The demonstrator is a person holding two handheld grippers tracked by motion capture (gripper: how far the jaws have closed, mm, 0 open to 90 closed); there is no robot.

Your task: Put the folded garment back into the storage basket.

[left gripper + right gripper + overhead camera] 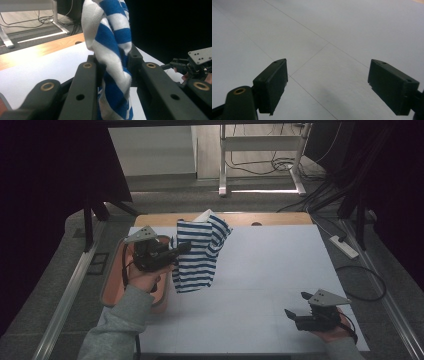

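A blue-and-white striped cloth (200,251) hangs in the air above the white table surface (270,270), held up at the left side. My left gripper (184,248) is shut on the cloth's edge, and in the left gripper view the striped cloth (112,57) is pinched between the two black jaws. My right gripper (295,306) rests low near the table's front right with its jaws wide apart. In the right gripper view the right gripper (328,85) has nothing but bare table between its fingers.
An orange-brown tray (114,280) sits at the table's left edge beneath my left hand. A wooden strip (240,219) runs along the far edge. A power strip (344,246) and cables lie on the floor to the right, and a white desk frame (260,160) stands beyond.
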